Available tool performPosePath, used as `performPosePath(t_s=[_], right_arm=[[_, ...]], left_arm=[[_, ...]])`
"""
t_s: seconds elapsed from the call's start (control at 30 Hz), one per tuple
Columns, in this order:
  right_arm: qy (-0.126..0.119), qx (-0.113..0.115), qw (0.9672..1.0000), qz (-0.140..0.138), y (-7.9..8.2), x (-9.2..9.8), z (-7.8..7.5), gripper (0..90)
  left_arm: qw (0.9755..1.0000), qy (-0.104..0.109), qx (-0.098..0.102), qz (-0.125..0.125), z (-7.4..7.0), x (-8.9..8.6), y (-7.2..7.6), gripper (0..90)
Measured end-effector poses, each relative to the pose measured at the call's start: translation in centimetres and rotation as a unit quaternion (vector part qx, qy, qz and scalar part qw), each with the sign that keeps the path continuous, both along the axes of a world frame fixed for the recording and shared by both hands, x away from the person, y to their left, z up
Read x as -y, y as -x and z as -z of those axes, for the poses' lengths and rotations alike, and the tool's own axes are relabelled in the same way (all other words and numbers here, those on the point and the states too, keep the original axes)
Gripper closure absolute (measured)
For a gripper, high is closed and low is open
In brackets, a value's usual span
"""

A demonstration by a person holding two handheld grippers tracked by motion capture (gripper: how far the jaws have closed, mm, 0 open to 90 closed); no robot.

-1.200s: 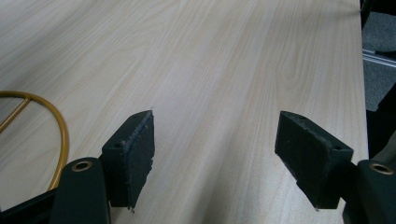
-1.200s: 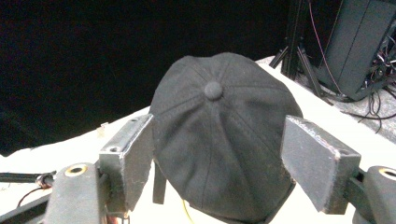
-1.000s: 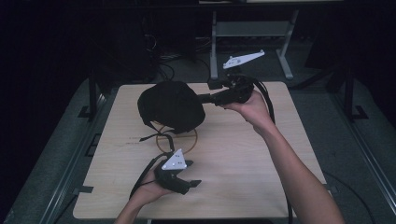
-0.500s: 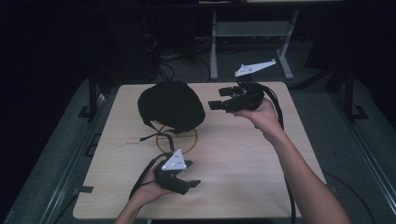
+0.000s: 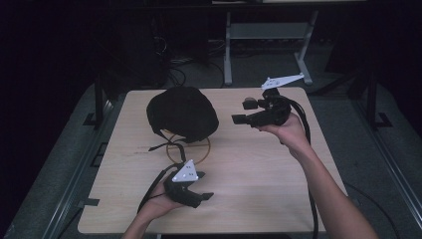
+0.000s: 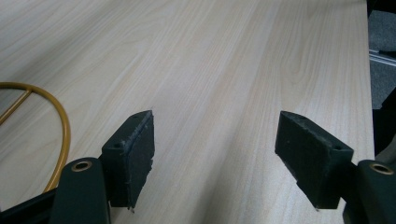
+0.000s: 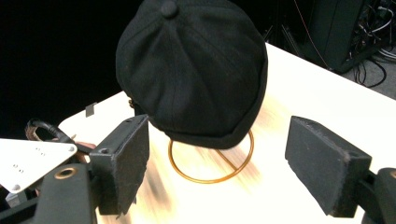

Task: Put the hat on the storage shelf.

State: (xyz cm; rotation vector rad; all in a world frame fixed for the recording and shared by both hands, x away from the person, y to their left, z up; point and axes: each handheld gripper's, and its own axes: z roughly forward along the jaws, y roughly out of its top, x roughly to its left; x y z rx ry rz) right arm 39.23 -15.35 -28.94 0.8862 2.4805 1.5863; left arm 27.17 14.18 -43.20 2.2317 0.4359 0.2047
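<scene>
A black cap sits on a gold wire stand whose ring base rests on the wooden table. My right gripper is held to the right of the cap, pointing at it from a short distance, jaws open and empty. My left gripper lies low near the table's front edge, jaws open over bare wood, with an arc of the gold ring at its left.
A metal frame and cables stand on the dark floor behind the table. Bare wood spreads between the two grippers. The left hand and its grey plate appear at the lower left of the right gripper view.
The right gripper has drawn back from the cap toward the right and come lower. The left gripper has stayed where it was.
</scene>
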Motion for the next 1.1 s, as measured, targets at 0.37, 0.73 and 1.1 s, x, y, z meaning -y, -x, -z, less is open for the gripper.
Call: performPosePath(t_s=[0.37,0.73,1.1], right_arm=[[-0.006,-0.009,0.9999,0.009,1.1,2.4,1.7,21.3],[-0.008,-0.017,0.9995,0.024,2.3,4.9,3.4,21.1],[-0.009,-0.032,0.9986,0.040,3.6,7.3,5.7,21.0]], left_arm=[[1.0000,-0.001,-0.001,0.002,0.0,0.0,0.0,28.4],[1.0000,0.002,-0.001,-0.002,0.2,0.0,0.1,28.4],[1.0000,-0.002,0.000,-0.001,0.2,0.0,0.1,28.4]])
